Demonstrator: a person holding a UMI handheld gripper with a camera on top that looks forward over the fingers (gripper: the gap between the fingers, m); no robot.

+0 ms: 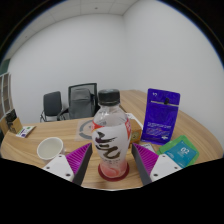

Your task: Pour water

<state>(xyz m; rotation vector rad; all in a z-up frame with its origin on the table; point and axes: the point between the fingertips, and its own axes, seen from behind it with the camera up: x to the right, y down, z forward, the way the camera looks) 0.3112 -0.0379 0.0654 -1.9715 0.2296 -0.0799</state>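
A clear bottle [110, 135] with a black cap, a white label with black brush lettering and a pinkish base stands upright between my fingers. Its base sits on a round red coaster [110, 176] on the wooden table [30, 140]. My gripper [111, 152] is shut on the bottle, with both purple-padded fingers [76, 156] pressing its sides at about label height. A white paper cup [50, 148] stands on the table to the left of the bottle, beyond the left finger.
A tall purple bag [162, 112] stands to the right of the bottle, with a teal packet [182, 150] lying in front of it. Two black office chairs [82, 100] stand behind the table against a white wall.
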